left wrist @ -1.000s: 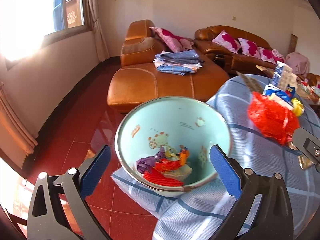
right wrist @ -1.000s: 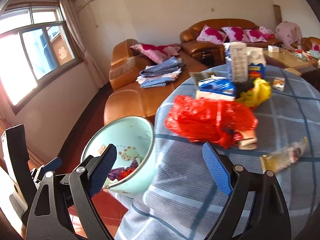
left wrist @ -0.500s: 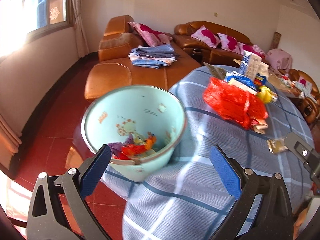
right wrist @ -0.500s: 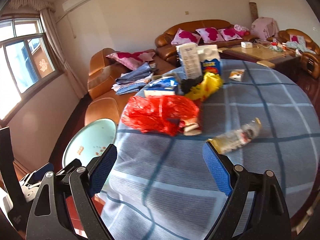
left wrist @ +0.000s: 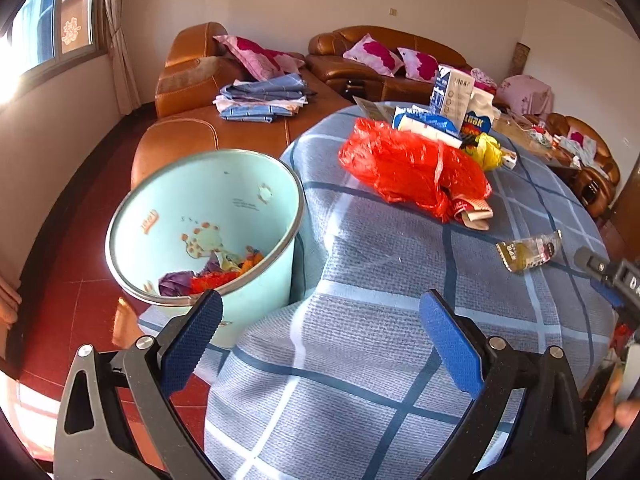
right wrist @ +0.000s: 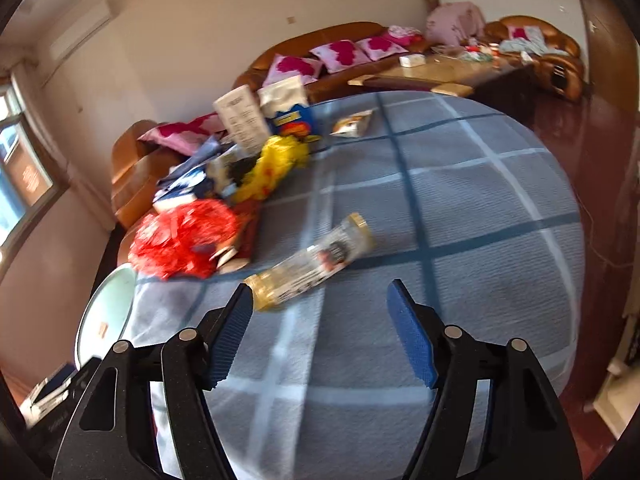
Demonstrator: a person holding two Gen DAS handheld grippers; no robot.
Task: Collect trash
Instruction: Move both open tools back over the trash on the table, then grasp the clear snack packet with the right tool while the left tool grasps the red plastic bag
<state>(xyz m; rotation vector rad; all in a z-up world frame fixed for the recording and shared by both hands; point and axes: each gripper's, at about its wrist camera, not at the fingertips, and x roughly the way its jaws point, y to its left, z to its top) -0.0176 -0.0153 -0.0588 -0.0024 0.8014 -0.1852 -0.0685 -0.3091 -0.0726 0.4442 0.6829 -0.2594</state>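
A light blue bin (left wrist: 208, 220) with colourful trash in its bottom stands against the table's left edge; its rim shows in the right wrist view (right wrist: 106, 312). On the blue checked tablecloth (left wrist: 380, 320) lie a crumpled red plastic bag (left wrist: 408, 168), a yellow bag (left wrist: 490, 150) and a clear empty wrapper (left wrist: 528, 250). My left gripper (left wrist: 320, 336) is open and empty above the near cloth. My right gripper (right wrist: 320, 332) is open and empty, just short of the wrapper (right wrist: 312, 262).
Cartons and boxes (left wrist: 452, 104) stand at the table's far side, with a small packet (right wrist: 352, 124) behind them. A brown leather sofa (left wrist: 224, 120) with folded cloth lies beyond the bin. A low table (right wrist: 440, 72) with clutter is at the back right.
Both grippers have swung right, from the bin toward the table top. The right gripper has closed in on the clear wrapper. Both stay open.
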